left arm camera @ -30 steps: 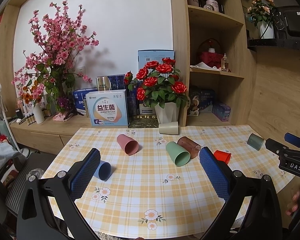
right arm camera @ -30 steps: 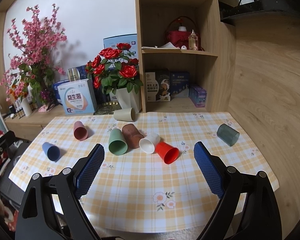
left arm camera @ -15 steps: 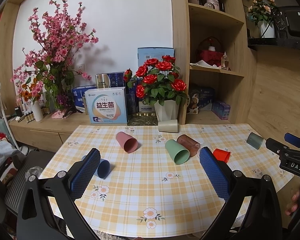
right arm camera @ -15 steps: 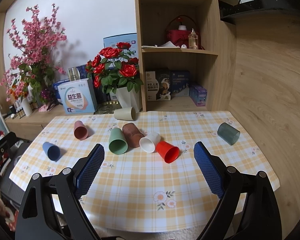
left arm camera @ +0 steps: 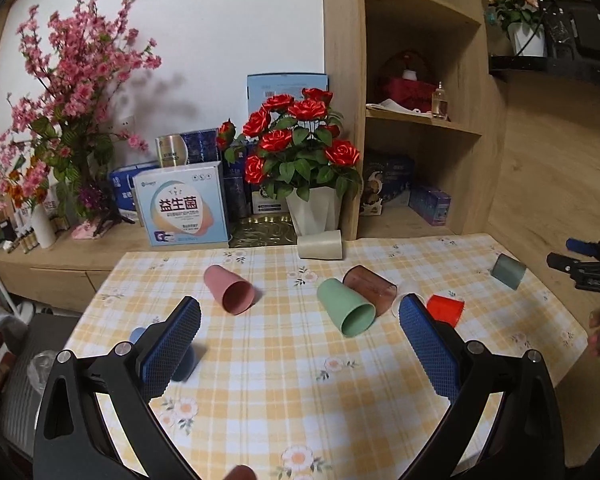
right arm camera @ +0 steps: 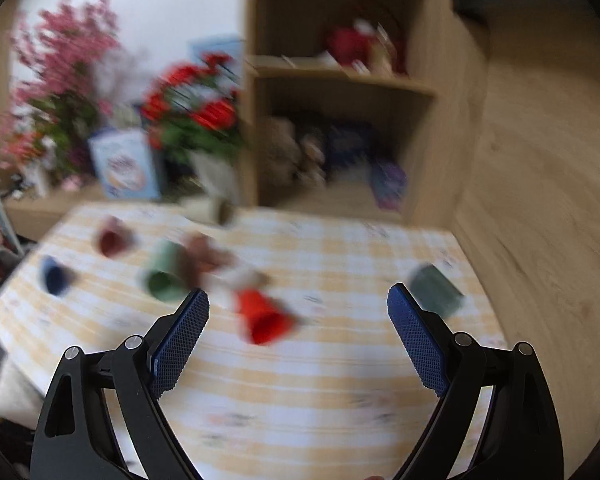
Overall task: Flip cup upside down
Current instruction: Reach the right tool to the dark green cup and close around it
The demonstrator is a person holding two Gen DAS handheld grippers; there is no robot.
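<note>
Right wrist view, blurred: both tools, left tool (left arm camera: 300,322) and right tool (right arm camera: 298,308), gape empty above the table (left arm camera: 284,380); every cup, including the red cup (right arm camera: 266,320), lies unflipped

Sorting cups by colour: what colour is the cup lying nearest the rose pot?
Beige cup; clearest in the left wrist view.

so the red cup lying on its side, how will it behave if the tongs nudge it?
The red cup lies on its side on the checked tablecloth, so it will probably roll, and its taper suggests it would curve rather than run straight. It looks like thin plastic, likely light and easily knocked away. Its smooth wall may slip.
</note>
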